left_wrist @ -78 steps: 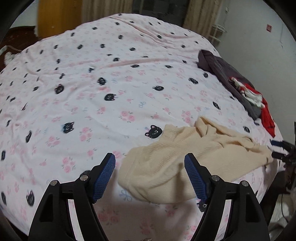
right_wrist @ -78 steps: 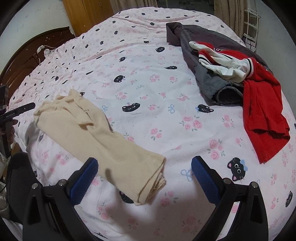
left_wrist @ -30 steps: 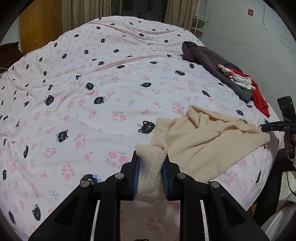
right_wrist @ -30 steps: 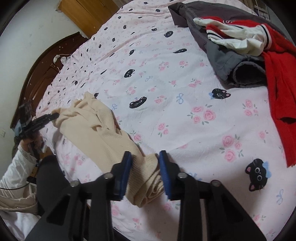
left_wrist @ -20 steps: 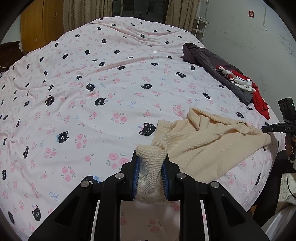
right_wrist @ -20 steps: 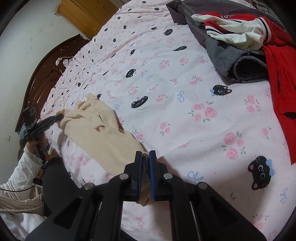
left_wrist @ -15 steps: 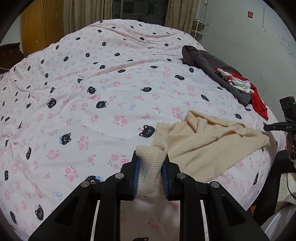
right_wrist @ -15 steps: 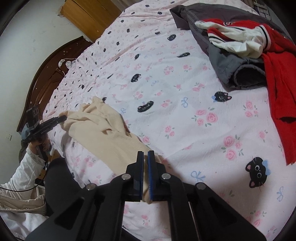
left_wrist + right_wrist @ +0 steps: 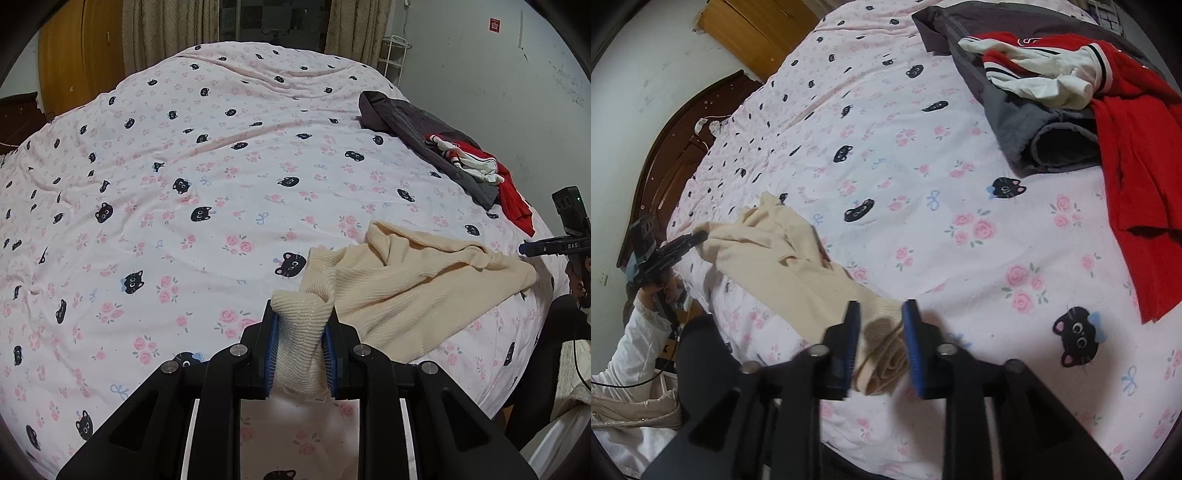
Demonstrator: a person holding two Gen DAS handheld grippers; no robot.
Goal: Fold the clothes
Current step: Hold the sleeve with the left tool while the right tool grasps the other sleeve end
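A cream ribbed knit sweater [image 9: 413, 291] lies crumpled along the near edge of the bed. My left gripper [image 9: 300, 343] is shut on its thick ribbed end, which bunches between the blue pads. In the right wrist view the same sweater [image 9: 783, 258] stretches from the left gripper [image 9: 679, 243] at far left to my right gripper [image 9: 881, 332]. The right gripper's jaws stand a little apart, with the sweater's other end loose between them.
The bed has a pink sheet [image 9: 221, 184] printed with black cat faces and roses. A heap of dark grey, white and red clothes [image 9: 1071, 103] lies at the far right corner, also in the left wrist view [image 9: 461, 158]. A dark wooden headboard [image 9: 665, 162] stands at left.
The left gripper closed on the sweater's end earlier and still holds it. The right gripper closed on the other end and has now parted its jaws slightly.
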